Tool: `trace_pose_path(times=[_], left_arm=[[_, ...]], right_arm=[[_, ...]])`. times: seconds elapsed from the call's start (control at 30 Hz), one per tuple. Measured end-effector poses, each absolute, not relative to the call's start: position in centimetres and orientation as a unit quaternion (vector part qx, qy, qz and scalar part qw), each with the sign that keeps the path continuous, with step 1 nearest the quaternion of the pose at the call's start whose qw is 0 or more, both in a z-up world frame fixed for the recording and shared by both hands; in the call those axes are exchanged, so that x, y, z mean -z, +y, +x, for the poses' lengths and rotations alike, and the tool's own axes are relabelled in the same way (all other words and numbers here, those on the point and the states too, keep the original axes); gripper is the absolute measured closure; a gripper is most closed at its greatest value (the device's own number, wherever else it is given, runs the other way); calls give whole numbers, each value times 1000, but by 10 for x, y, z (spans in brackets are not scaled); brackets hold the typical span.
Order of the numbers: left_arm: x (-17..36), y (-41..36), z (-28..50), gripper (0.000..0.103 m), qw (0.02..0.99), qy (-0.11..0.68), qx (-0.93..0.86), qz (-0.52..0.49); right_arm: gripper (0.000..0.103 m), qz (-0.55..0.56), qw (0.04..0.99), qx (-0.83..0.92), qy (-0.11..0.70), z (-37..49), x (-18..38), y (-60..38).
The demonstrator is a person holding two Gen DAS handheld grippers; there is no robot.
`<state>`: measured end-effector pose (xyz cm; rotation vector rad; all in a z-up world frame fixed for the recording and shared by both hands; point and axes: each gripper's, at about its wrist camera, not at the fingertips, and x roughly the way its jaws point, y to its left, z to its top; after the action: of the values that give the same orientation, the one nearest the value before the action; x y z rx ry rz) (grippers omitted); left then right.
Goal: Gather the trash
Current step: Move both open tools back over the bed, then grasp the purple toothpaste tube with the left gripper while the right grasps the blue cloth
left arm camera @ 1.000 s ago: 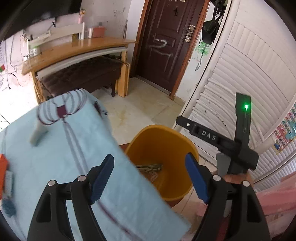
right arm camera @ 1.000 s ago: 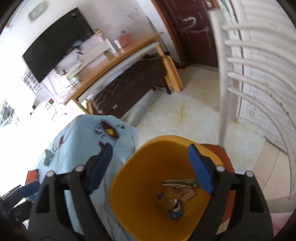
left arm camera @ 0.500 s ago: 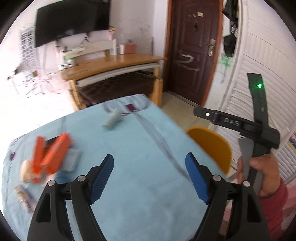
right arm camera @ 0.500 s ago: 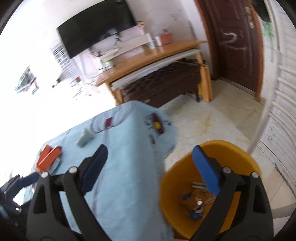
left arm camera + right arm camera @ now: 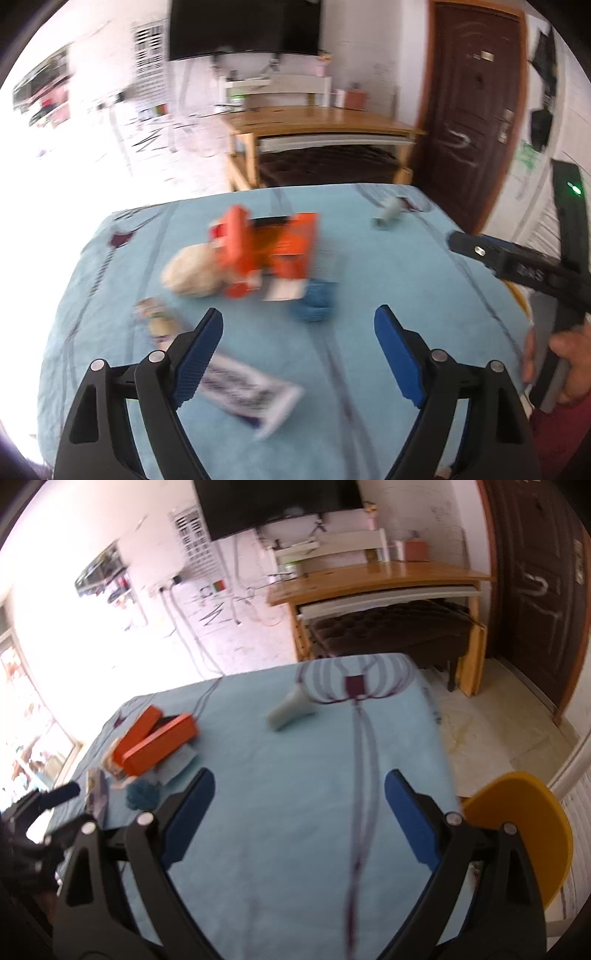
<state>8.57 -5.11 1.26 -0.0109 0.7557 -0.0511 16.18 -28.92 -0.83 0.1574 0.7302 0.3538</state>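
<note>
Both grippers are open and empty above a table with a light blue cloth (image 5: 369,280). My left gripper (image 5: 299,350) hangs over a flat printed wrapper (image 5: 247,391). Ahead of it lie a blue crumpled ball (image 5: 314,299), a small snack packet (image 5: 159,321), a cream crumpled wad (image 5: 192,273) and orange boxes (image 5: 269,247). A pale tube (image 5: 388,212) lies far right. My right gripper (image 5: 299,812) is over bare cloth (image 5: 295,760); the orange boxes (image 5: 155,738), blue ball (image 5: 142,792) and tube (image 5: 290,710) show there. The yellow bin (image 5: 524,834) stands at the table's right.
A wooden desk (image 5: 376,579) with a dark bench (image 5: 388,627) under it stands beyond the table. A dark door (image 5: 535,590) is at the right and a television (image 5: 273,502) hangs on the wall. Tiled floor (image 5: 491,731) lies between table and door.
Both grippers have swung left from over the yellow bin to over the table. The trash on the cloth has come into view; the bin has slid to the right edge.
</note>
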Motion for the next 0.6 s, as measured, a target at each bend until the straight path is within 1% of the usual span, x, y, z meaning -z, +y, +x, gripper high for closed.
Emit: trace_pose_path(times=[0.07, 0.17, 0.33, 0.53, 0.57, 0.6], left_arm=[[-10, -35, 88, 22, 927, 374, 11, -21], [-6, -7, 88, 22, 924, 378, -16, -47], [6, 24, 92, 21, 915, 394, -43, -80], [14, 28, 102, 22, 903, 416, -37, -99], [15, 27, 102, 23, 902, 418, -35, -100], [16, 24, 105, 26, 900, 423, -32, -101]], right_arm=[[13, 68, 913, -184, 357, 160, 8, -275], [8, 60, 912, -194, 357, 157, 8, -260], [8, 44, 906, -216, 362, 152, 10, -236], [8, 10, 902, -233, 363, 144, 13, -212], [8, 6, 903, -232, 361, 143, 12, -211], [8, 5, 904, -234, 358, 141, 12, -210]])
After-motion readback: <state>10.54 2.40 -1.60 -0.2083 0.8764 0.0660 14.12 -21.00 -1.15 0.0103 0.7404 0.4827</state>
